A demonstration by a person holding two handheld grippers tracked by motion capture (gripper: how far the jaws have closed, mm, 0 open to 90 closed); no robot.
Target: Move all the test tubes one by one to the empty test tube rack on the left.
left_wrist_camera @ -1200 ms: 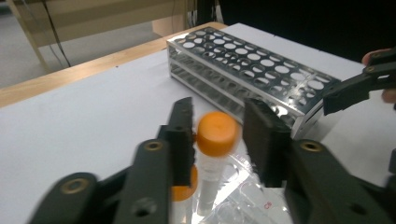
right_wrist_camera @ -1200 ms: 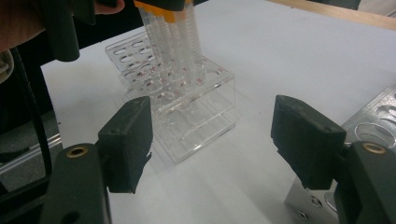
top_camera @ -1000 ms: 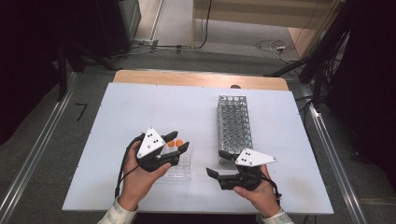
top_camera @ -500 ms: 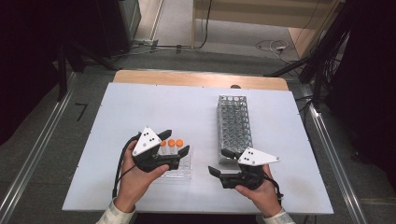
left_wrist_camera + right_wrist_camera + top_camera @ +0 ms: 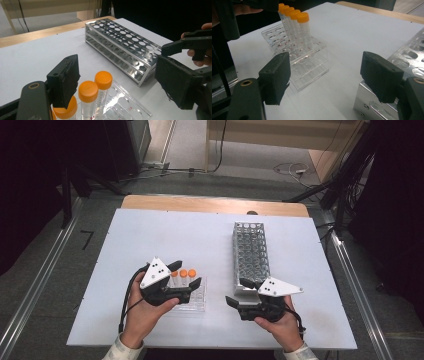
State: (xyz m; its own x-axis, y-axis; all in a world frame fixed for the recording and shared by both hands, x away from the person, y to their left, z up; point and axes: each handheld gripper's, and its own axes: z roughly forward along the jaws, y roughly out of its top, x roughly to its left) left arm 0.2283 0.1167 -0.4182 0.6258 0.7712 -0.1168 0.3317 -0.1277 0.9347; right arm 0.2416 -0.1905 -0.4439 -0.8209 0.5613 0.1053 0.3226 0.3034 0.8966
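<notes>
1. The orange-capped tubes [image 5: 297, 27] stand upright in a row in the clear plastic rack [image 5: 312, 62], which sits on the white worktop [image 5: 165, 240] near the person's edge.
2. The metal rack [image 5: 251, 252] lies well to the right of the clear one, and none of its holes that can be seen holds a tube, so by my reading no tube has been moved over yet.
3. The left gripper [image 5: 184, 276] sits over the clear rack with its jaws spread wide, having just been opening; the tube caps lie between and below the pads, which press on nothing.
4. The right gripper [image 5: 238, 292] hangs released and empty at the near end of the metal rack, its jaws apart over bare worktop.
5. What seems left is nearly everything: closing on a tube, lifting it out, and seating it in the metal rack, then the same for the others.
</notes>
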